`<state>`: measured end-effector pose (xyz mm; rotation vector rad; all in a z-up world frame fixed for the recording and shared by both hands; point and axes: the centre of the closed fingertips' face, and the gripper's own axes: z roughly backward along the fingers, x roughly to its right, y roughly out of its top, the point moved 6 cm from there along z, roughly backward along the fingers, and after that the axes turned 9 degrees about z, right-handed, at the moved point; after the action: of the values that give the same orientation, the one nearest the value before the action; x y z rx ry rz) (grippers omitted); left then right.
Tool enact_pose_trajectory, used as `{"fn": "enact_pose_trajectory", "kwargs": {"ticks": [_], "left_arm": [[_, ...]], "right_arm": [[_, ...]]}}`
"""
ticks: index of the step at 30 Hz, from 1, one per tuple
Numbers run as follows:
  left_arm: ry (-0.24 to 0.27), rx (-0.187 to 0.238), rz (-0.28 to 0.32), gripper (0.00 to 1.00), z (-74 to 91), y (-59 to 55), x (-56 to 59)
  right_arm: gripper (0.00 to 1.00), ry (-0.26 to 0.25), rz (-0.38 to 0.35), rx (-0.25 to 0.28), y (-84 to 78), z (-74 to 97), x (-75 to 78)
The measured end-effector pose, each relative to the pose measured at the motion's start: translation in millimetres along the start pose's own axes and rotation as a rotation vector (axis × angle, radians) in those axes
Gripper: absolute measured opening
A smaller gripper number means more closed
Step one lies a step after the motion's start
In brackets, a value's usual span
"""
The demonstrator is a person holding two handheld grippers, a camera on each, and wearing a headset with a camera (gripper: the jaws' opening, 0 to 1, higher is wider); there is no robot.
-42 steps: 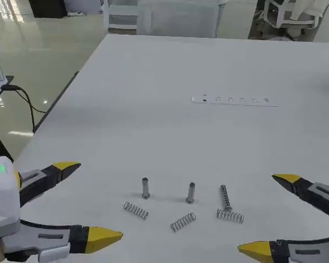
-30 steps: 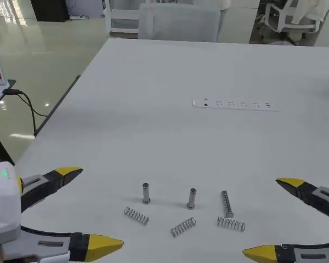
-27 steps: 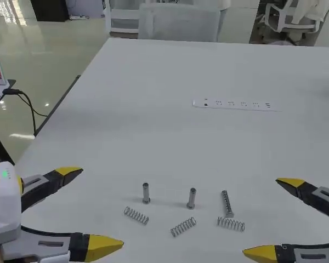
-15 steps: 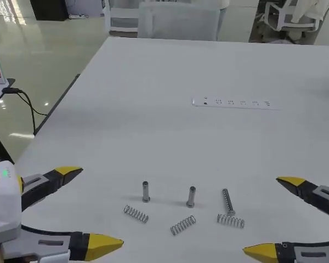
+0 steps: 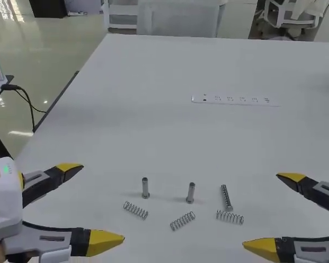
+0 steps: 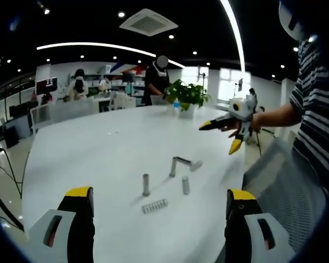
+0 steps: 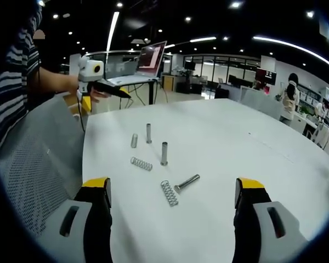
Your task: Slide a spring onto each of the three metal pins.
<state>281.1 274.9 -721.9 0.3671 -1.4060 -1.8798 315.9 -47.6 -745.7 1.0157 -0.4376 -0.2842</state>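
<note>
Partly cut off at the head view's lower edge: left claw (image 5: 98, 201) and right claw (image 5: 261, 211), both spread wide, holding nothing. Left pin (image 5: 145, 187) and middle pin (image 5: 191, 192) stand upright on the tabletop (image 5: 170, 126); third pin (image 5: 226, 198) lies flat, one spring (image 5: 230, 217) just beside it. Two other springs (image 5: 135, 210) lie loose nearby. Power strip (image 5: 234, 99) markings are too small to read.

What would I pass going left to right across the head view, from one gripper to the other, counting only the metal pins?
left gripper → left upright pin → middle upright pin → lying pin → right gripper
</note>
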Motion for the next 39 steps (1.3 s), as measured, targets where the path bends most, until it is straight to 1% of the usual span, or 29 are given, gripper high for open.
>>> {"fn": "enact_pose_trajectory", "kwargs": {"ticks": [9, 13, 16, 20, 23, 29, 36, 39], "left_arm": [[0.001, 0.004, -0.003, 0.98, 0.5, 1.6, -0.2], [0.003, 0.006, -0.004, 0.98, 1.4, 2.4, -1.0], [0.005, 0.004, -0.005, 0.98, 1.5, 2.0, -1.5], [0.006, 0.006, -0.002, 0.98, 1.6, 1.5, -2.1], [0.012, 0.011, 0.006, 0.98, 2.7, 1.4, -3.9], [0.01, 0.01, 0.007, 0.98, 3.5, 1.3, -3.5], [0.006, 0.001, 0.0, 0.98, 3.5, 0.2, -2.7], [0.009, -0.002, -0.006, 0.98, 4.0, 0.2, -3.8]], "right_arm": [[0.94, -0.01, -0.006, 0.002, 0.1, 0.5, 2.6], [0.94, -0.017, -0.024, 0.022, 2.2, 1.3, 4.8], [0.94, -0.016, -0.024, 0.013, 1.1, 0.9, 4.4], [0.94, -0.016, -0.036, 0.022, 2.3, 1.2, 2.9], [0.94, -0.014, -0.029, 0.009, 0.7, 0.9, 2.0], [0.94, -0.012, -0.026, 0.003, -1.6, 1.5, 2.2], [0.94, -0.01, -0.021, 0.002, -0.2, 1.0, 3.1], [0.94, -0.01, -0.021, -0.004, -2.4, 0.5, 3.4]]}}
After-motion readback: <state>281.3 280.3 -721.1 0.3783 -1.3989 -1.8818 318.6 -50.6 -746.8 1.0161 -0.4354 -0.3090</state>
